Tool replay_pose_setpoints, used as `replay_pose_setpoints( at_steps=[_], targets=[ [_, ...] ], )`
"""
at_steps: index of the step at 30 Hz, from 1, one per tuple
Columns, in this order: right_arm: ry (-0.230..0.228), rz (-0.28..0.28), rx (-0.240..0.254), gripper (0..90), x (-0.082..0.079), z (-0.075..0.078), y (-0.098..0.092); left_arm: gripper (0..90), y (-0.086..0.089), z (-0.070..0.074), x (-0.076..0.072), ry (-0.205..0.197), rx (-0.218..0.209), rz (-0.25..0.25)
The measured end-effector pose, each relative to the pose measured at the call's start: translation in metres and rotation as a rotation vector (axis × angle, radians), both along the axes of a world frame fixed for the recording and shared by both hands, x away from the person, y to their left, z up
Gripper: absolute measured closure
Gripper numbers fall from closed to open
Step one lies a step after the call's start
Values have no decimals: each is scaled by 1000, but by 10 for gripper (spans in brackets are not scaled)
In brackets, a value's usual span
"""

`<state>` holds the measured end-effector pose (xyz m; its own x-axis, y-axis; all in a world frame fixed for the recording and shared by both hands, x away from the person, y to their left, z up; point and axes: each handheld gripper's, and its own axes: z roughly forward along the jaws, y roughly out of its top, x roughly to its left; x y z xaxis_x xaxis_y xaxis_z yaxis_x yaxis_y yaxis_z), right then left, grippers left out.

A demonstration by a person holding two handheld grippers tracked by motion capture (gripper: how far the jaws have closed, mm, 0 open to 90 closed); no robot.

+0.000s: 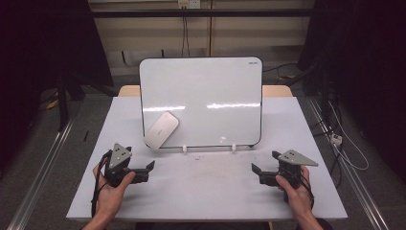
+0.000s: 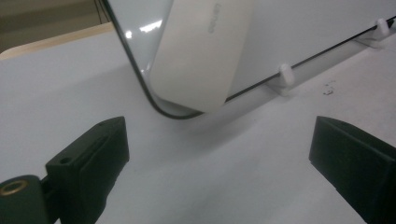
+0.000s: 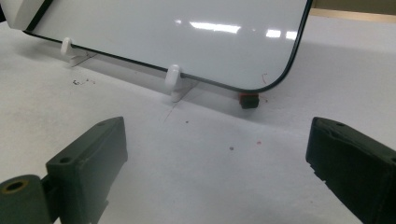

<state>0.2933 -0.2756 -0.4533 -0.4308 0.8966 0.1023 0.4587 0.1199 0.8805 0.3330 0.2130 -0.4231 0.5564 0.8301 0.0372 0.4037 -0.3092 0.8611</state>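
Two empty, wide-open grippers rest low over a white table in front of a propped whiteboard with an eraser stuck to it.

The eraser's (image 1: 162, 129) top end is cut off in the left gripper view, and the small print on it is too blurred to read; it clings tilted to the whiteboard's (image 1: 206, 96) lower left corner, its lower end overlapping the board's dark rim. A small dark block (image 3: 248, 100) with a red top sits half hidden under the board's corner in the right gripper view. Two white clips (image 1: 184, 148) hold the board's bottom edge. The left gripper (image 1: 143, 171) has its jaws spread with nothing between them, near the eraser but apart from it. The right gripper (image 1: 261, 173) is likewise spread and empty. The table (image 1: 206, 191) shows faint smudges.
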Motion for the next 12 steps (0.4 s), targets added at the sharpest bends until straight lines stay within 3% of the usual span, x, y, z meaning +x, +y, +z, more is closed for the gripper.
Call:
replay_pose_setpoints(
  at_steps=[3,12],
  targets=[
    [-4,-3,1,55,0,0,0,47,6,-5,-2,12,-37,38],
    [-4,-9,0,55,-1,0,-2,46,6,-9,-4,-3,-25,33]
  ],
)
